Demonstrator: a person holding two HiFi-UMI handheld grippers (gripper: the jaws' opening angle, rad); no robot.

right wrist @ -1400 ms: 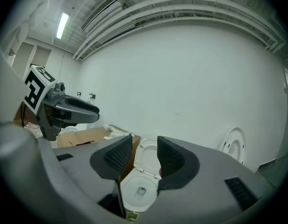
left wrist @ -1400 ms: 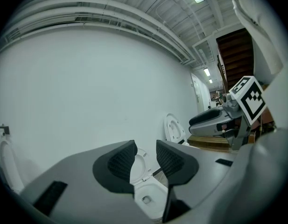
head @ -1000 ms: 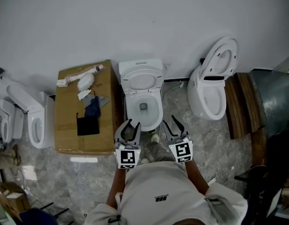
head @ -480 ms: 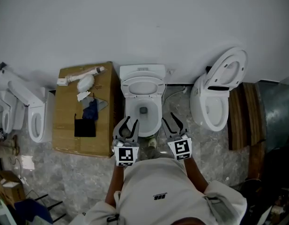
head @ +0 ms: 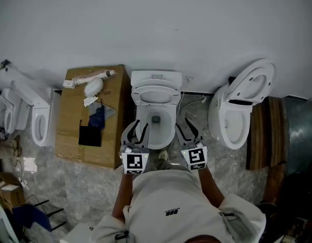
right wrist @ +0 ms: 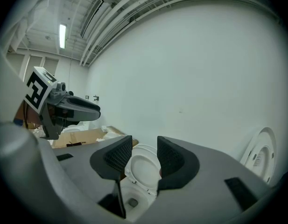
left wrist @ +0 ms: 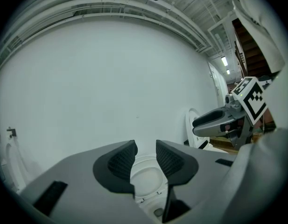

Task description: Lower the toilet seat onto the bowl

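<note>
The white toilet [head: 154, 116] stands against the wall, straight ahead of me. Its seat and lid [head: 156, 93] are raised and lean back on the tank [head: 156, 77]; the bowl [head: 154, 128] is uncovered. My left gripper [head: 141, 126] hovers at the bowl's front left rim, jaws a little apart with nothing between them. My right gripper [head: 183, 126] hangs at the front right rim, also open and empty. Neither touches the toilet. The raised seat [left wrist: 146, 177] shows through the gap of the left gripper [left wrist: 146, 155], and the same seat [right wrist: 143, 168] beyond the right gripper [right wrist: 144, 155].
A cardboard box [head: 75, 135] with fittings and dark cloth on it stands close to the toilet's left side. Another toilet [head: 235, 116] with its seat up is at the right, wooden planks [head: 257, 135] beyond it. More toilets [head: 37, 123] stand far left.
Both grippers have edged forward to the front of the bowl, and my view has shifted a little. The seat stays raised and the jaws have not visibly changed.
</note>
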